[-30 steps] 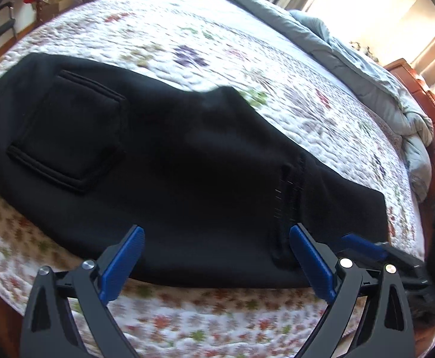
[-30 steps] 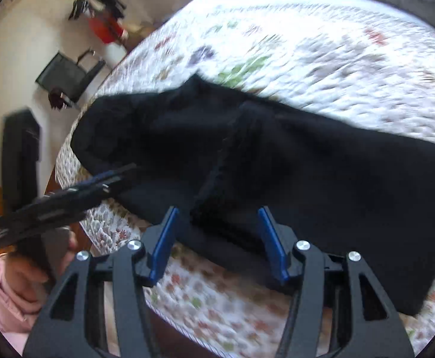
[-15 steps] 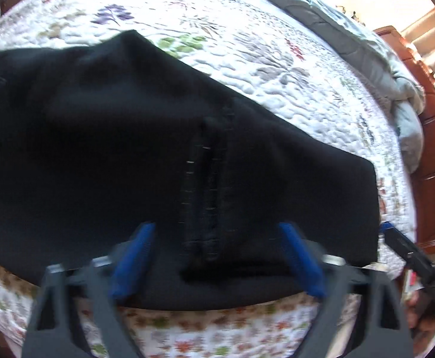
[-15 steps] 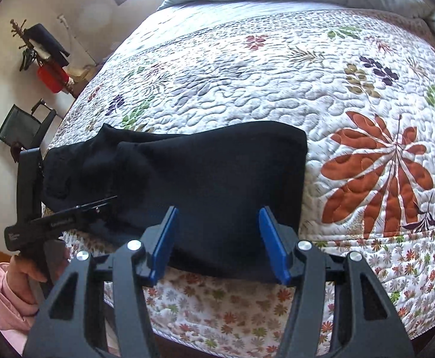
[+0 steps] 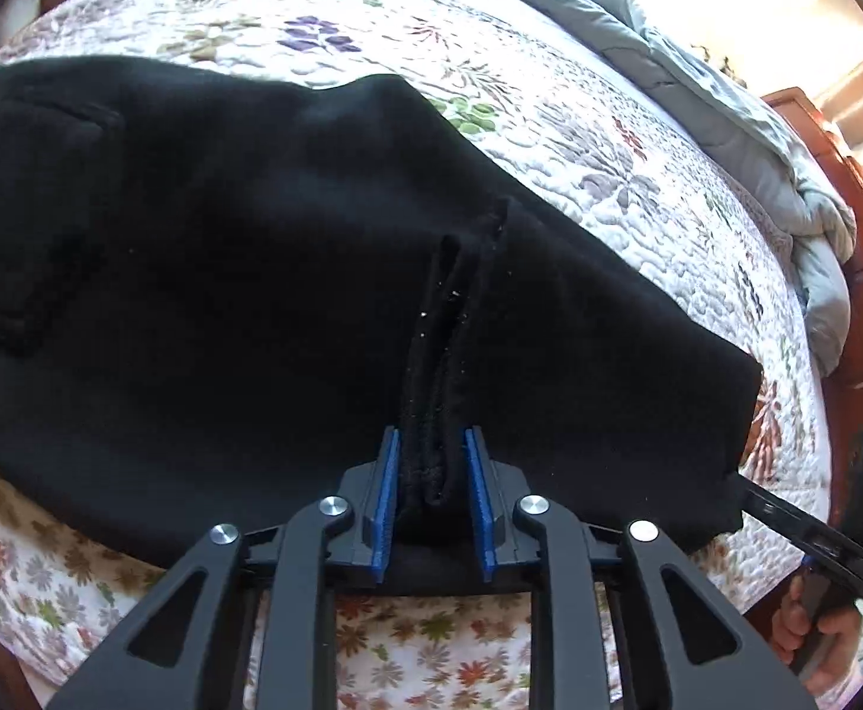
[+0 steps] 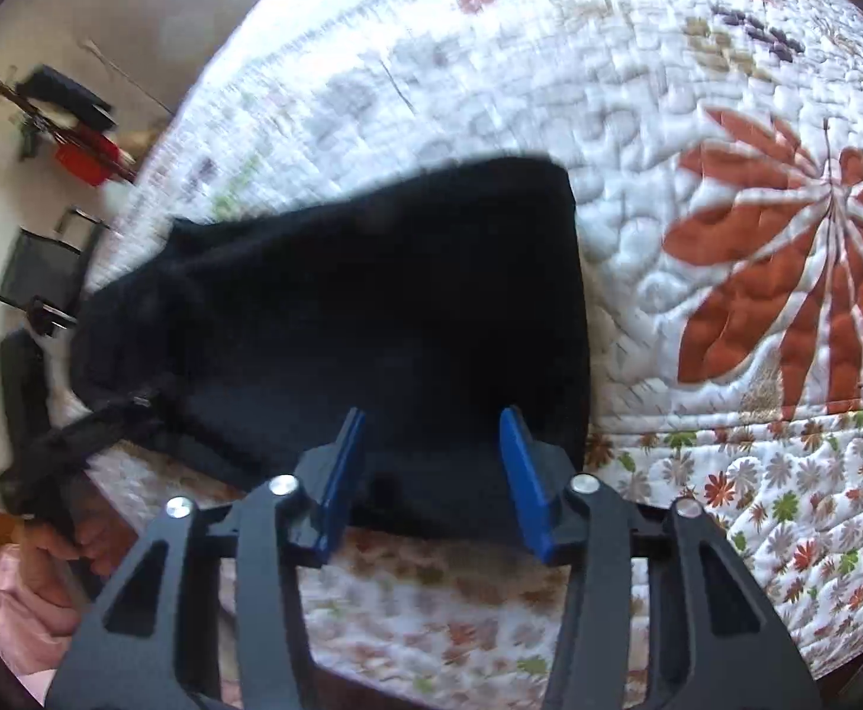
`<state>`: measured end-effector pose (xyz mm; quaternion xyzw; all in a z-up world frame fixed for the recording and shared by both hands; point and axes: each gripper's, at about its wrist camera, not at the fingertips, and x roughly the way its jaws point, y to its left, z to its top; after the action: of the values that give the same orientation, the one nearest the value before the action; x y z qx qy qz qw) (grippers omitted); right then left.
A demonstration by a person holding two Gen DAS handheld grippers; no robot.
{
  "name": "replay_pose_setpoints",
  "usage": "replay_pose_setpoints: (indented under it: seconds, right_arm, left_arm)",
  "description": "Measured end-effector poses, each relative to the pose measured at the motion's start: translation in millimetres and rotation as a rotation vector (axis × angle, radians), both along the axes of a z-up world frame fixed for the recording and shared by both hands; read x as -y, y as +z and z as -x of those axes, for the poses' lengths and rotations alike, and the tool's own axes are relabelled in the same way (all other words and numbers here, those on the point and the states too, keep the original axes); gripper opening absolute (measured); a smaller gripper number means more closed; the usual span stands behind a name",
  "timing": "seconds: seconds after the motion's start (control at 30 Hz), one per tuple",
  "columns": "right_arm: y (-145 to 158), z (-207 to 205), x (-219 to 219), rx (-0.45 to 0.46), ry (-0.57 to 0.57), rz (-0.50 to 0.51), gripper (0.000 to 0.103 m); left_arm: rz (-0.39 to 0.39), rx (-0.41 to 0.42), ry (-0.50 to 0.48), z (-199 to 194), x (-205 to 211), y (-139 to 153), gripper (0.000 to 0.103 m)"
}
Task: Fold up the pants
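Dead ahead at twelve o'clock in the left wrist view, the left tool (image 5: 430,494) is nearly closed, pinching a raised ridge of the black pants (image 5: 224,272) at the near edge of the bed (image 5: 638,136); their long axis runs nine to three. From the right wrist view, the right tool (image 6: 431,476) gapes half open over the near hem, gripping nothing, with the cloth stretching toward ten o'clock. Likely the right closes next.
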<state>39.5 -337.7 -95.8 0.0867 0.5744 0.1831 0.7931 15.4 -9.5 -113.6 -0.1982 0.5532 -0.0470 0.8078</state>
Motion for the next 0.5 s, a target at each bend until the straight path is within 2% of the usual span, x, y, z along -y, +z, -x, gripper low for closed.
replay_pose_setpoints:
  seconds: [0.07, 0.17, 0.2, 0.3, 0.37, 0.43, 0.5]
  right_arm:
    - [-5, -1, -2, 0.005, -0.006, 0.009, 0.045]
    - [3, -4, 1, -0.012, 0.003, -0.002, 0.044]
    - [11, -5, 4, -0.011, -0.003, -0.020, 0.044]
    - [34, -10, 11, 0.048, -0.009, -0.049, 0.045]
    - [45, -22, 12, 0.064, -0.011, -0.054, 0.045]
    - [48, -41, 8, 0.061, -0.004, -0.050, 0.045]
    - [43, -58, 3, 0.034, -0.006, -0.054, 0.045]
  left_arm:
    - [-0.027, 0.005, -0.025, -2, 7, 2, 0.026]
    - [-0.010, -0.008, -0.029, -8, 0, 13, 0.031]
    - [-0.010, 0.008, -0.021, -7, -4, 22, 0.032]
    - [0.001, 0.096, -0.013, -8, -12, 53, 0.047]
    - [0.035, 0.122, -0.045, -19, -5, 63, 0.050]
    - [0.067, 0.117, -0.079, -32, 6, 64, 0.053]
    - [0.091, 0.077, -0.119, -53, 24, 52, 0.053]
